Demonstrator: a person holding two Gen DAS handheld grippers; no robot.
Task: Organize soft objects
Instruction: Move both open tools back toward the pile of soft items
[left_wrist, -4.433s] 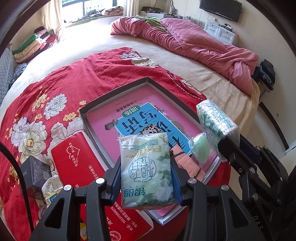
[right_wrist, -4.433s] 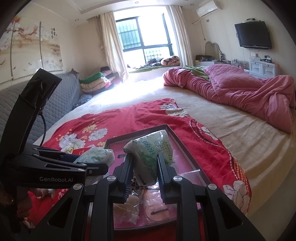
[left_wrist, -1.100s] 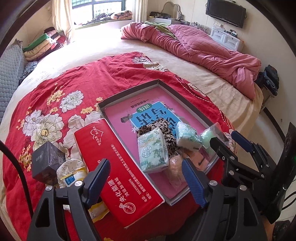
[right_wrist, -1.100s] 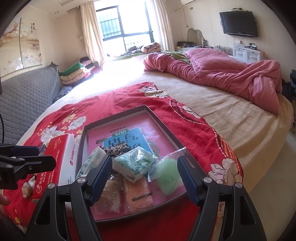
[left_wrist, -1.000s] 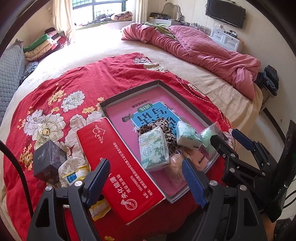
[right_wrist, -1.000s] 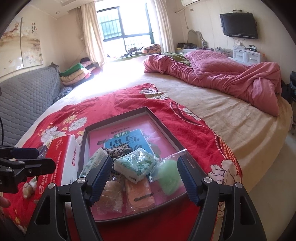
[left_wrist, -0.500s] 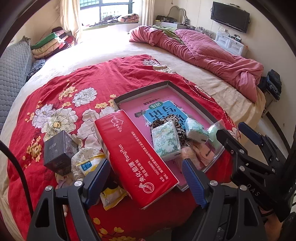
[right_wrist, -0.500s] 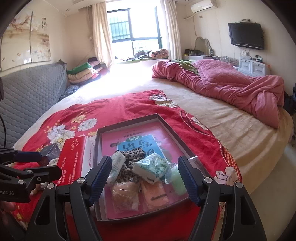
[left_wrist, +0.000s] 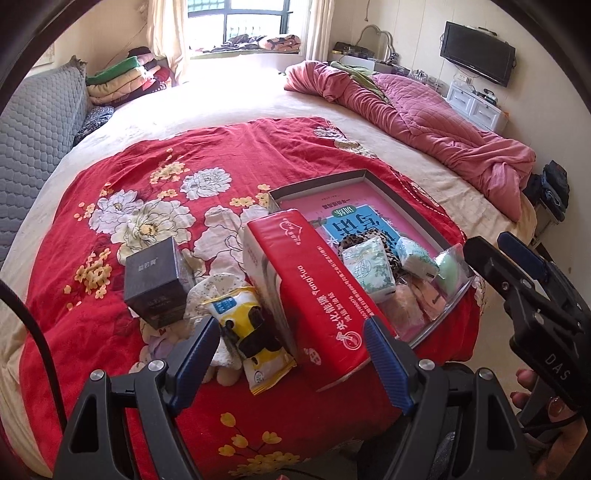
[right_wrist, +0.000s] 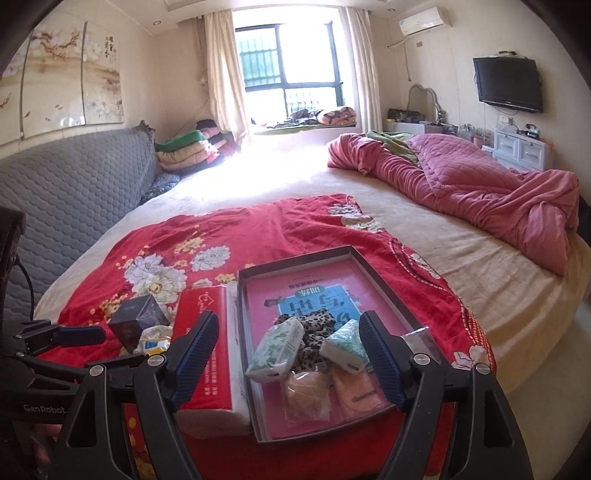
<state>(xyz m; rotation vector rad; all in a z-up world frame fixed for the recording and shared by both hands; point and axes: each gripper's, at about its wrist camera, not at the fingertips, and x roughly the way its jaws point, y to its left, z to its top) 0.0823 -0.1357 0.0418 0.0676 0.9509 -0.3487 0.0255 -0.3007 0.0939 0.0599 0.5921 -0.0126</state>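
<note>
Our left tongs (left_wrist: 291, 354) and right tongs (right_wrist: 288, 354) gape wide, empty. "Yongtuo" reads on the red tissue pack (left_wrist: 314, 291), touching the tray (right_wrist: 384, 284) at its 9 o'clock edge.

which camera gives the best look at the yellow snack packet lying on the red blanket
The left wrist view. The yellow snack packet lies close and nearly whole between the open left gripper's fingers, beside the red tissue pack. In the right wrist view only a small, distant bit shows.

The black left claw (left_wrist: 291, 354) with blue finger pads gapes wide, gripping nothing; the matching right claw (right_wrist: 288, 356) likewise (both level, side by side).
</note>
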